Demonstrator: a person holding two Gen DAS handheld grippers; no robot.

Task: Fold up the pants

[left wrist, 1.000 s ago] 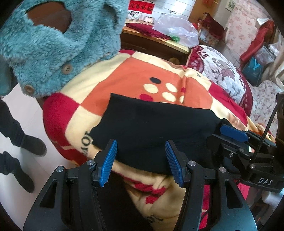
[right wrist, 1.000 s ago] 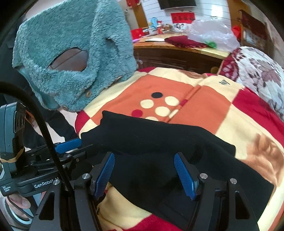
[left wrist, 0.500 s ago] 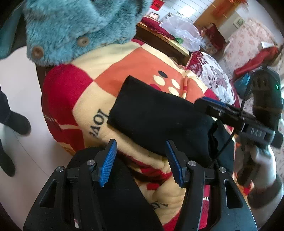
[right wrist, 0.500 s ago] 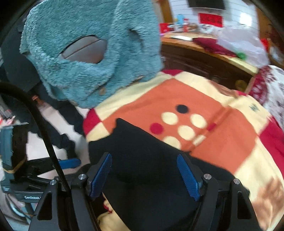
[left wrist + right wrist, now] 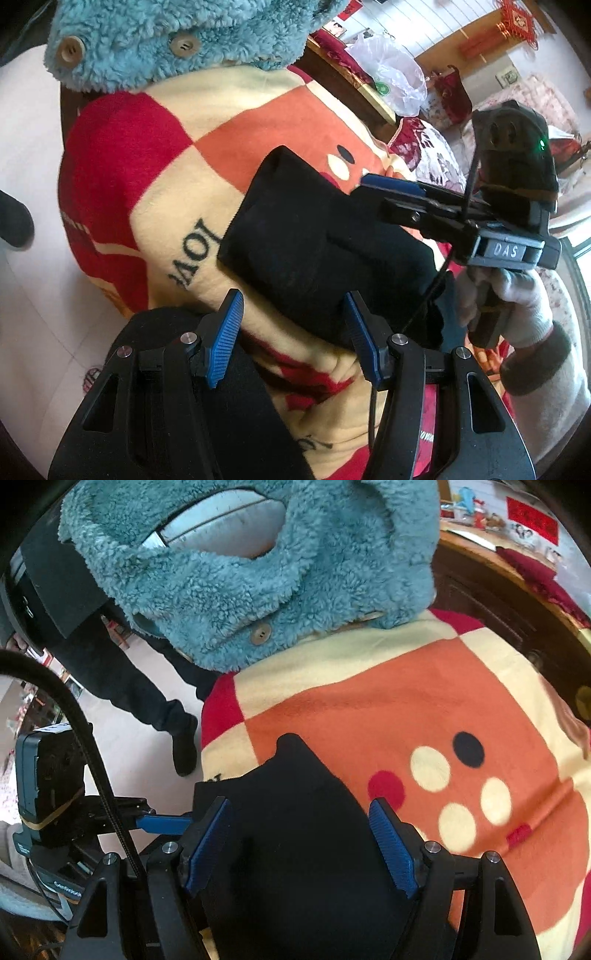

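The left claw [image 5: 291, 338] is open and holds nothing, hanging just above the near edge of the folded black pants [image 5: 317, 254]. The right claw [image 5: 303, 843] has just opened wider and is empty too, over the pants. The pants lie on a checked blanket [image 5: 177, 177], and a fuzzy blue coat [image 5: 295, 572] lies farther back.

fleece jacket [image 5: 258, 590]: teal, buttoned, draped at blanket's far edge | blanket [image 5: 177, 177]: red, orange, cream checks, dots, "LOVE" lettering | plastic bag [image 5: 395, 81]: clear, on wooden cabinet [image 5: 491, 602] | floor [image 5: 33, 325]: pale
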